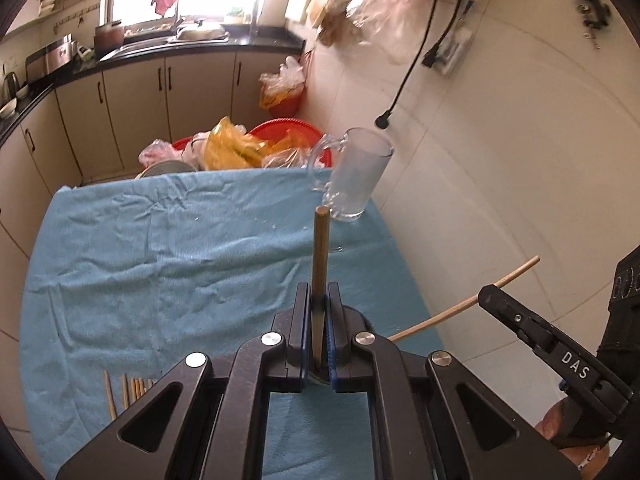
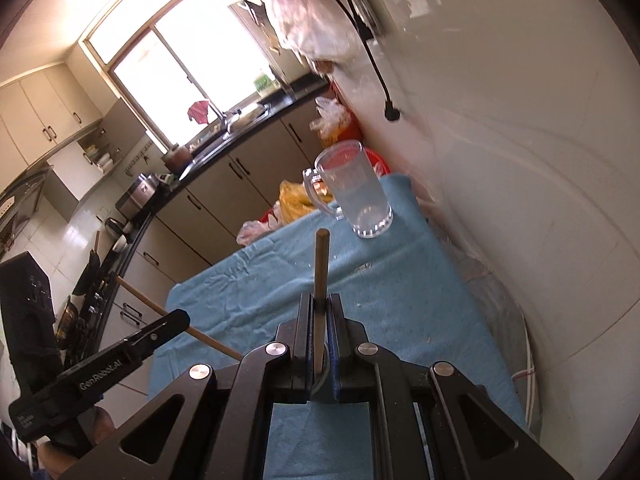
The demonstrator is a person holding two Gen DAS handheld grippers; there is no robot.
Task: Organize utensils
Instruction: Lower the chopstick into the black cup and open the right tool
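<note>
each hand-held gripper clamps one chopstick above the bench

the bench point(image 1: 120, 264) is covered by a wrinkled blue towel point(image 1: 180, 240) and stands against a white tiled wall point(image 1: 500, 160). behind its far edge a red basin point(image 1: 296, 128) holds crumpled plastic bags.

the left hand-held gripper point(image 1: 319, 312) has its jaws closed on a brown chopstick point(image 1: 321, 248), which sticks out forward from between the blue pads, its blunt end toward the mug. the right hand-held gripper point(image 2: 320, 320) is likewise closed on a chopstick of its own point(image 2: 321, 264), pointing forward in the same way. each gripper shows in the other's view, at the side, with its stick crossing the jaws at a slant.

a clear glass mug point(image 1: 356, 176) with a handle stands upright on the towel at the far right corner, close to the wall, apart from both stick tips.

more chopsticks point(image 1: 132, 390) lie side by side on the towel's near left edge.
</note>
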